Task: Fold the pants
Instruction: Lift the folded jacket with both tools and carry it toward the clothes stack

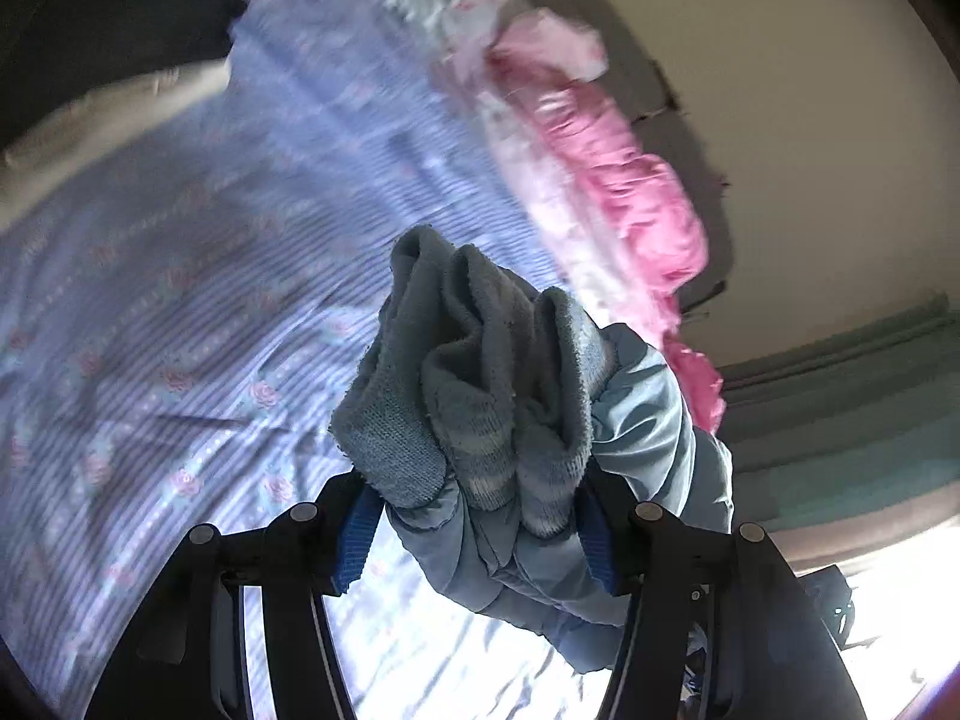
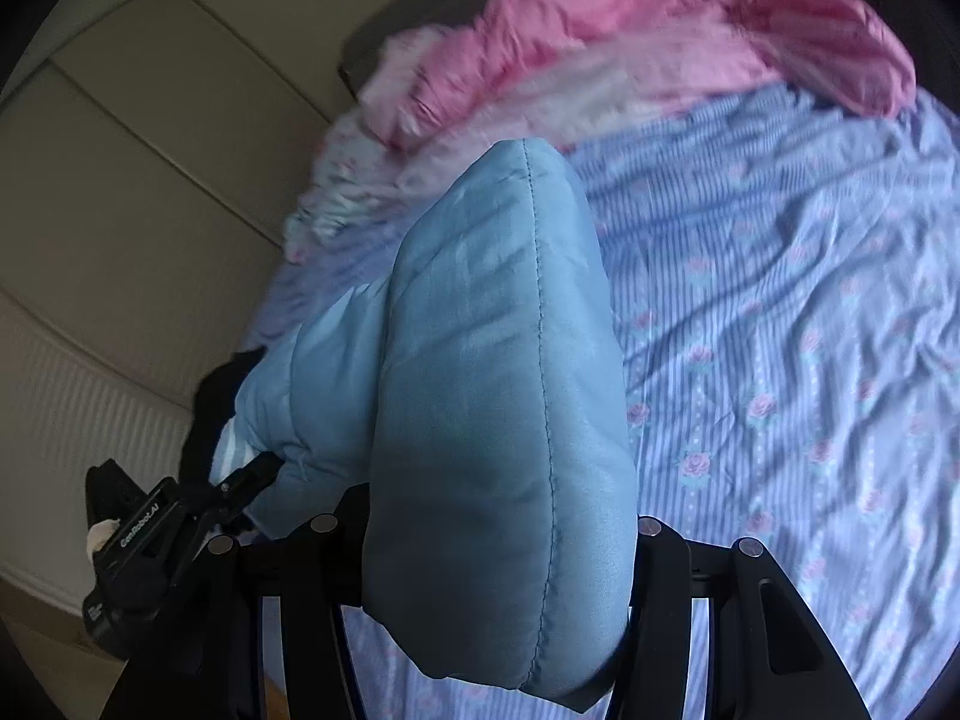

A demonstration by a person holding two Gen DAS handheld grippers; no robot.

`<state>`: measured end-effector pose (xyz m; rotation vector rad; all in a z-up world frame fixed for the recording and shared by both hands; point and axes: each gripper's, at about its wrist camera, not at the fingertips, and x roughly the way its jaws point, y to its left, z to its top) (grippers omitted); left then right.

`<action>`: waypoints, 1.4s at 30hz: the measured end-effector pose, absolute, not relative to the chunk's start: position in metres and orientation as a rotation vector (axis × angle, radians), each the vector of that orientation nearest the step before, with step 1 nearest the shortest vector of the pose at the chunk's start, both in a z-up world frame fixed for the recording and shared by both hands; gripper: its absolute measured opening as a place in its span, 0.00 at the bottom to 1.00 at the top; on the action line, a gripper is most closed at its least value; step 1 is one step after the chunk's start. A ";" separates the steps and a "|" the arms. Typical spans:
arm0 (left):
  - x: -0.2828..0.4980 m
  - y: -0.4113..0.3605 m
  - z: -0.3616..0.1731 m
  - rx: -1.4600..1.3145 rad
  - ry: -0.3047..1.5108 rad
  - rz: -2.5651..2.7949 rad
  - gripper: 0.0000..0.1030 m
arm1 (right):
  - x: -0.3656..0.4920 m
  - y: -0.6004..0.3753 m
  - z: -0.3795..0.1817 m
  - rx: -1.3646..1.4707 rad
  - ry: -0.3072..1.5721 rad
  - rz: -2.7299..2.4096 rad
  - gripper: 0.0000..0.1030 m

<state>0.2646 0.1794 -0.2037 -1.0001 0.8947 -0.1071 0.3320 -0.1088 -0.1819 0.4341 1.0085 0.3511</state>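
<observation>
The pants are light blue and padded, with a grey-blue knit ribbed band point(image 1: 480, 360). In the left wrist view my left gripper point(image 1: 480, 519) is shut on the bunched knit band and the padded cloth below it, its blue pads point(image 1: 357, 534) pressing from both sides. In the right wrist view my right gripper point(image 2: 498, 531) is shut on a thick padded fold of the pants point(image 2: 498, 330), which hides its fingertips. Both ends are held up above the bed. The left gripper point(image 2: 258, 471) also shows at lower left, clamped on the cloth.
Below lies a bed with a blue striped sheet printed with roses point(image 2: 780, 330). A pink and white duvet point(image 2: 570, 24) is heaped along its far side by the headboard. A dark garment point(image 2: 222, 396) lies at the bed's left edge, with a radiator point(image 2: 78, 420) beyond.
</observation>
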 end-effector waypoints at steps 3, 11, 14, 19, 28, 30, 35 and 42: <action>0.247 0.173 -0.171 -0.943 0.851 -0.121 0.54 | 0.310 -0.111 -0.152 0.410 0.961 0.367 0.51; 0.193 0.162 -0.092 -0.844 0.718 -0.155 0.54 | 0.254 -0.124 -0.082 0.417 0.845 0.423 0.51; 0.175 0.163 -0.072 -0.835 0.681 -0.158 0.54 | 0.236 -0.123 -0.062 0.414 0.807 0.446 0.51; 0.149 0.173 -0.045 -0.808 0.633 -0.159 0.54 | 0.214 -0.117 -0.038 0.407 0.757 0.479 0.51; 0.125 0.234 -0.019 -0.797 0.554 -0.159 0.54 | 0.193 -0.064 -0.006 0.372 0.692 0.538 0.51; 0.125 0.260 -0.016 -0.795 0.544 -0.164 0.54 | 0.191 -0.043 -0.002 0.368 0.677 0.543 0.51; 0.138 0.329 -0.009 -0.755 0.562 -0.208 0.54 | 0.187 0.021 0.005 0.392 0.637 0.520 0.51; 0.159 0.428 -0.009 -0.710 0.604 -0.252 0.54 | 0.178 0.115 0.004 0.453 0.621 0.468 0.51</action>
